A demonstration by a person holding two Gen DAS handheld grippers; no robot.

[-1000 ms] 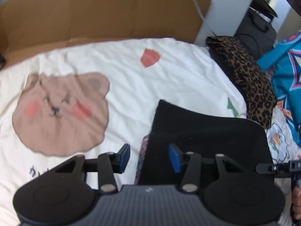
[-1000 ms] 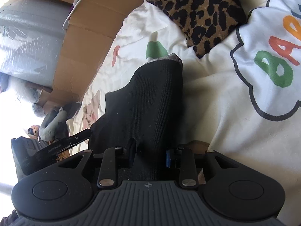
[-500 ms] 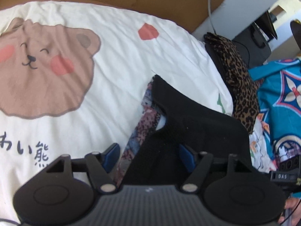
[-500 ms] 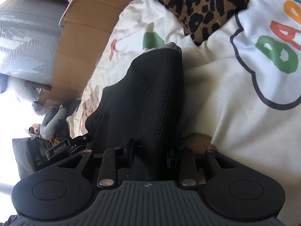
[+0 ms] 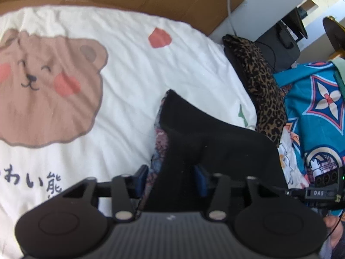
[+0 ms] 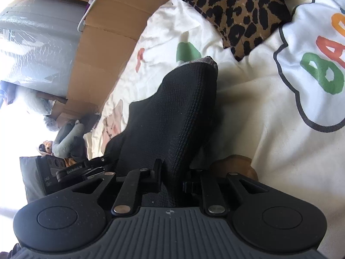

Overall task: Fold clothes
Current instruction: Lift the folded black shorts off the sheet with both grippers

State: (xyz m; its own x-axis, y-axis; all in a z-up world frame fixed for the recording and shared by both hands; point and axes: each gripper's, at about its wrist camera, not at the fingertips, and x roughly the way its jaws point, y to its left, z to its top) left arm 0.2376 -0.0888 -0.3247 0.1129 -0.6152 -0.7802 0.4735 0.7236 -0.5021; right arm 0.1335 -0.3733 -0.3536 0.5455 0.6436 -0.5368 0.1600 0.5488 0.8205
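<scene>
Black knit garment seen from the left wrist: bunched between the blue-padded fingers of the left gripper, clamped there together with a patterned purplish fabric showing along its left edge; stretched up and away from the fingers over the white bedsheet with its bear print, far corner raised to a point; leopard-print cloth lying well beyond to the right, beside a blue patterned fabric; part of the other tool visible at the right edge. From the right wrist: same black knit garment pinched between the fingers of the right gripper, closed tight on its near edge, rising ahead as a thick fold above the bedsheet; grey hem at its far tip; leopard-print cloth further off near the cardboard; left tool in view at the lower left.
</scene>
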